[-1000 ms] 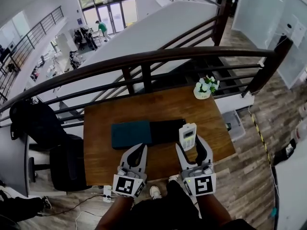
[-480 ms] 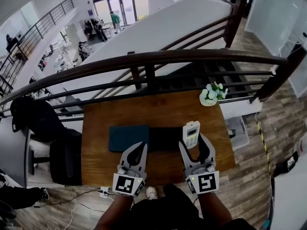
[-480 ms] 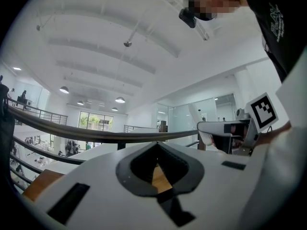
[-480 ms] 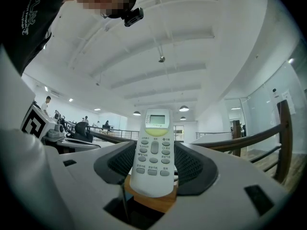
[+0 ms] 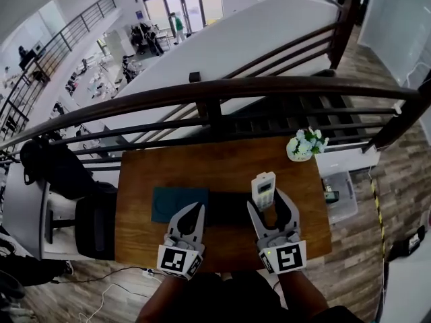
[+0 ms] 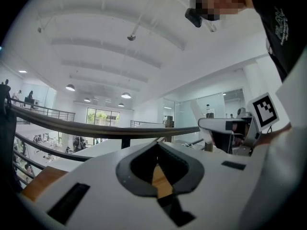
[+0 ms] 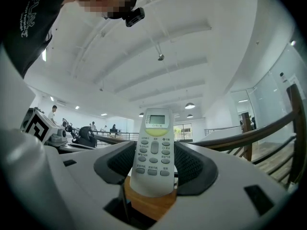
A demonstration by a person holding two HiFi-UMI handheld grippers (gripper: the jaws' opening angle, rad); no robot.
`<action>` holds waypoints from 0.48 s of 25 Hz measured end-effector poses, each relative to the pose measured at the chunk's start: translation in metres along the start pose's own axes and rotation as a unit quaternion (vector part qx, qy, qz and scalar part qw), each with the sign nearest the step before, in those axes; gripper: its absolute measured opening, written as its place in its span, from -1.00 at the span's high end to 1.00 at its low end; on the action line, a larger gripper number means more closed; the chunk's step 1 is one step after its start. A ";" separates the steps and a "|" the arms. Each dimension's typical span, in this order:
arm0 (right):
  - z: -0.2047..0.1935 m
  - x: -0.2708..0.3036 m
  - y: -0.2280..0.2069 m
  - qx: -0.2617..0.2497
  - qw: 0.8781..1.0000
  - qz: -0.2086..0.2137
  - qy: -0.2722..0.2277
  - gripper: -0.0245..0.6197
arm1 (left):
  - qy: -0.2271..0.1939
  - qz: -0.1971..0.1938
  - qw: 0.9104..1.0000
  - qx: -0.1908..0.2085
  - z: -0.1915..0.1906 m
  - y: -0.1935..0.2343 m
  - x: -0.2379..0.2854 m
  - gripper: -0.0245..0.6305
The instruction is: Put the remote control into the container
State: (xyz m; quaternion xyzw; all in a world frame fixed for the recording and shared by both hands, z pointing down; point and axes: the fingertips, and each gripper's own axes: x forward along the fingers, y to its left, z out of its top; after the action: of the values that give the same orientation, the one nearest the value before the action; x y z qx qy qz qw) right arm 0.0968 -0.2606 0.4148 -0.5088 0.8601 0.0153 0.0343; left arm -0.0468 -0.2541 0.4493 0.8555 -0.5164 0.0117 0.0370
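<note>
Pickup done, placement not yet. Right gripper (image 5: 268, 204) pinches the remote control (image 5: 263, 189) by its lower end, keypad towards the gripper camera, raised off the counter (image 5: 222, 160). Remote sits near the right end of the dark container (image 5: 226, 208); whether it is over the opening, can't tell. Teal panel (image 5: 168, 204) adjoins the container's left. Left gripper (image 5: 194, 211) pressed together, empty. Left to do, by my reading: lower in, release.

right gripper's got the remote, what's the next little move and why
Probably ease the right gripper a little to its left and down. Its jaws are shut on the remote control, which in the head view appears over the right end of the dark container, so it likely needs centring over it before release.
</note>
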 end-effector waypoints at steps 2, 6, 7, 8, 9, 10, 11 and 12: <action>-0.008 0.009 0.001 0.000 1.000 0.012 0.004 0.12 | -0.001 0.001 1.000 0.001 -0.003 0.005 0.007 0.91; -0.020 0.022 0.008 -0.007 0.999 0.042 0.010 0.12 | -0.004 0.000 1.000 -0.006 -0.004 0.013 0.014 0.91; -0.022 0.025 0.009 -0.008 0.999 0.045 0.010 0.12 | -0.005 -0.002 1.000 -0.005 -0.007 0.014 0.014 0.91; -0.023 0.028 0.010 -0.008 0.999 0.046 0.009 0.12 | -0.005 -0.004 1.000 -0.004 -0.010 0.015 0.015 0.91; -0.024 0.031 0.012 -0.011 0.999 0.047 0.009 0.12 | -0.004 -0.005 1.000 -0.004 -0.013 0.017 0.016 0.91; -0.024 0.034 0.015 -0.015 0.999 0.049 0.011 0.12 | -0.004 -0.006 1.000 -0.005 -0.012 0.021 0.016 0.91; -0.023 0.040 0.019 -0.019 0.999 0.050 0.010 0.12 | -0.006 -0.007 1.000 -0.005 -0.010 0.027 0.016 0.91; -0.020 0.046 0.023 -0.021 0.999 0.050 0.006 0.12 | -0.007 -0.007 1.000 -0.004 -0.006 0.034 0.015 0.91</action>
State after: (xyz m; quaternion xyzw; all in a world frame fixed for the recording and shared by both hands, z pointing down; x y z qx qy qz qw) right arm 0.0537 -0.2911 0.4307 -0.4663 0.8839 0.0317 0.0174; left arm -0.0695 -0.2829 0.4578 0.8591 -0.5105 0.0036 0.0369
